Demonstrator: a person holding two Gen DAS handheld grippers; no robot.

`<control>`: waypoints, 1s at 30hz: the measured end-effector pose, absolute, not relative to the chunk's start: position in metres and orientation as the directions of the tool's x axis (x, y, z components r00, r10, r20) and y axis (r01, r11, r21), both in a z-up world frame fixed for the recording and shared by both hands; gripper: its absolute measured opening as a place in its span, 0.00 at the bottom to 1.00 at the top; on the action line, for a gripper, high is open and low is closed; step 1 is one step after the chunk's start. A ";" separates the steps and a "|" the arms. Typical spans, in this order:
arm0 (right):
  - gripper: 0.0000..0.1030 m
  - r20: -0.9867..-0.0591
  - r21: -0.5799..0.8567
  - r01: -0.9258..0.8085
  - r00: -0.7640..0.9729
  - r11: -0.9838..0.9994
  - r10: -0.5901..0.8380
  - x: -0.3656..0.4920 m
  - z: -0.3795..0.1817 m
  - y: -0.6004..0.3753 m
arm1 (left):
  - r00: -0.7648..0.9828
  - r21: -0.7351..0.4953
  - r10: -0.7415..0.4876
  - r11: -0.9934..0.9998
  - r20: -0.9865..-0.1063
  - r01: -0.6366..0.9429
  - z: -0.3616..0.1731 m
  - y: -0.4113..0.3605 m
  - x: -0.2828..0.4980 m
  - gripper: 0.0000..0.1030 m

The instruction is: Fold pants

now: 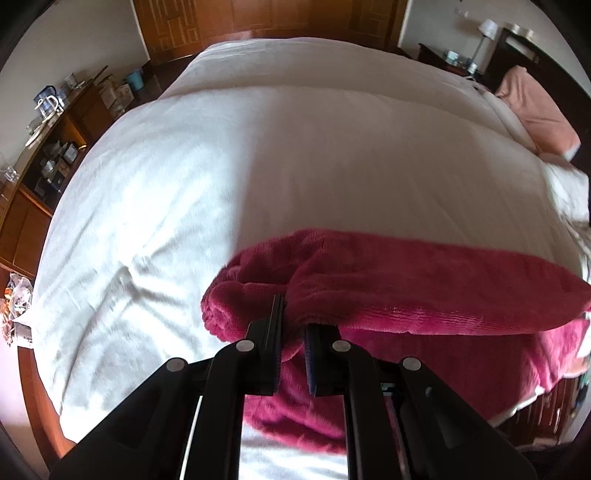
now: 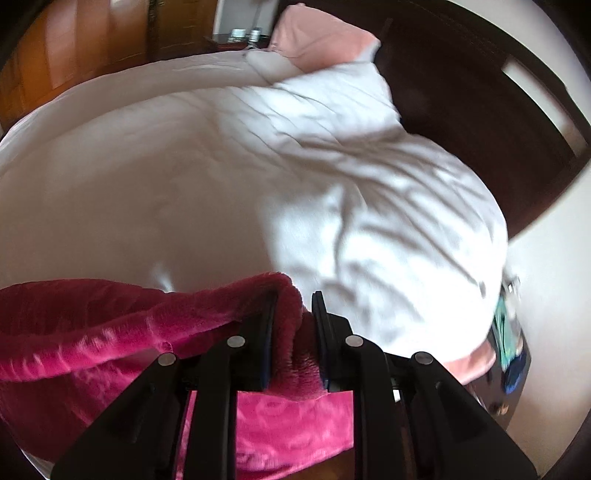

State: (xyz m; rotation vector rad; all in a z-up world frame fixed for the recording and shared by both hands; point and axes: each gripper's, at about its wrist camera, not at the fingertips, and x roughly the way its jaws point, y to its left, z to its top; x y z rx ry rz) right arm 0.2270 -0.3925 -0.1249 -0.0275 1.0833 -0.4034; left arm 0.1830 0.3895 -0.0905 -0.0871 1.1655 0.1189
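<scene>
Fuzzy magenta pants (image 1: 406,291) hang lifted above the near edge of a bed with a white duvet (image 1: 221,166). In the left wrist view my left gripper (image 1: 293,314) is shut on a bunched end of the fabric, which drapes to the right and down below the fingers. In the right wrist view my right gripper (image 2: 295,306) is shut on a thick roll of the same pants (image 2: 110,325), and the cloth stretches away to the left. A lower layer with a rose pattern (image 2: 288,417) hangs under the right fingers. Both grippers point steeply down over the duvet (image 2: 184,184).
A pink pillow (image 1: 535,118) lies at the head of the bed by a dark headboard (image 2: 480,122). A wooden sideboard with kettle and cups (image 1: 48,140) stands left of the bed. A nightstand with a lamp (image 1: 484,33) is at the far corner.
</scene>
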 end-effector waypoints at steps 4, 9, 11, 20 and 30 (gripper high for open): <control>0.18 -0.842 -0.237 0.351 0.391 0.906 -0.372 0.181 -0.129 -0.391 | 0.378 -0.023 0.026 0.992 -0.925 -0.123 -0.100 0.389 0.150 0.09; 0.18 -0.844 -0.253 0.389 0.358 0.886 -0.398 0.141 -0.142 -0.400 | 0.340 -0.027 0.014 0.993 -0.940 -0.116 -0.115 0.385 0.111 0.09; 0.18 -0.856 -0.251 0.387 0.339 0.887 -0.390 0.127 -0.153 -0.402 | 0.315 -0.019 0.020 0.993 -0.949 -0.120 -0.124 0.380 0.096 0.09; 0.25 -0.929 -0.143 0.369 0.270 0.918 -0.253 0.107 -0.208 -0.428 | 0.180 0.091 0.127 0.977 -0.975 -0.195 -0.180 0.355 0.052 0.12; 0.34 -0.936 -0.045 0.327 0.315 0.944 -0.154 0.078 -0.193 -0.477 | 0.173 0.181 0.234 0.944 -0.957 -0.276 -0.166 0.302 0.038 0.12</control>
